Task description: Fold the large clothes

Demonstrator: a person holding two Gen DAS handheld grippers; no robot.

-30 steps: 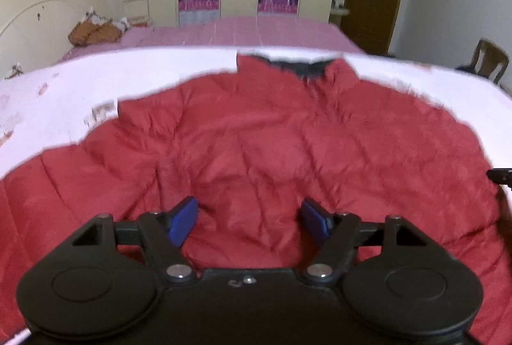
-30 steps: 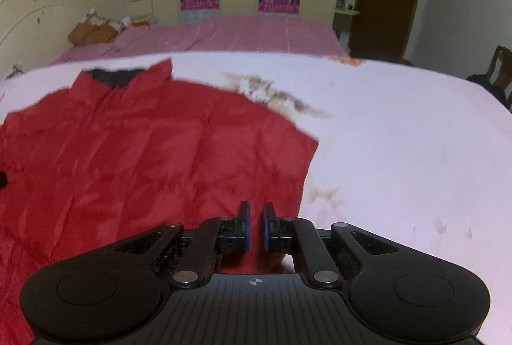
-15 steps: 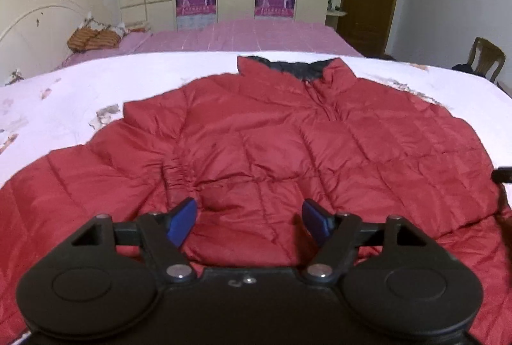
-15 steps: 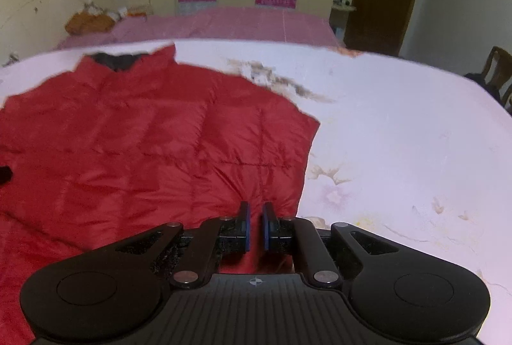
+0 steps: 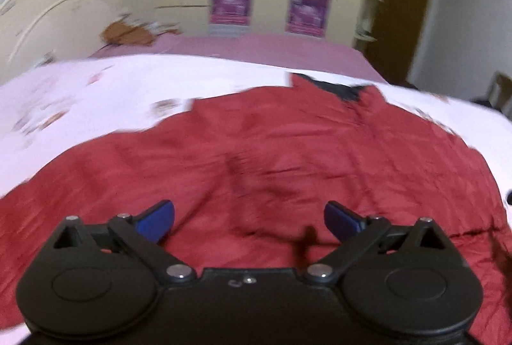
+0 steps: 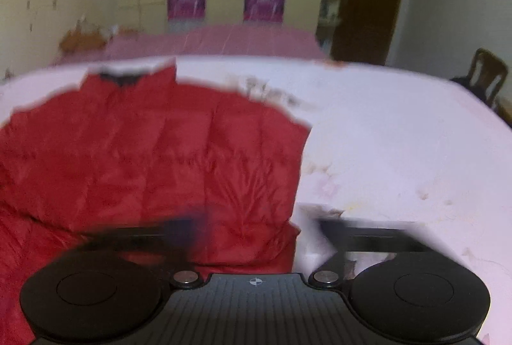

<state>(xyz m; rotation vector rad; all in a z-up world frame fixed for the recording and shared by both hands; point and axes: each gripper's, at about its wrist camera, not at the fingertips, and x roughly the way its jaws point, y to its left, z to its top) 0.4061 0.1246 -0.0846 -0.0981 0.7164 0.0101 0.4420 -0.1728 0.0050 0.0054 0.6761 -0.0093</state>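
A red quilted jacket (image 5: 288,159) with a dark collar (image 5: 339,89) lies spread flat on a bed with a white flowered sheet (image 5: 96,95). My left gripper (image 5: 249,217) hovers over the jacket's lower part. Its jaws are opening and its blue pads (image 5: 158,218) stand wide apart, pressing on nothing. In the right wrist view the jacket (image 6: 160,159) fills the left half, collar (image 6: 118,77) at the far end. My right gripper (image 6: 256,226) is above the jacket's right edge, its motion-blurred jaws opening, cloth beneath them but not pinched.
Bare white sheet (image 6: 400,137) stretches to the right of the jacket. Behind is a second bed with a pink cover (image 5: 256,47) and a brown bundle (image 5: 128,33). A wardrobe with purple posters (image 5: 230,2), a brown door (image 6: 368,9) and a wooden chair (image 6: 486,76) stand further back.
The right gripper's jaws, shut before, have sprung wide apart. The left jaws have widened too. The left view has swung left, so the collar now sits further right.
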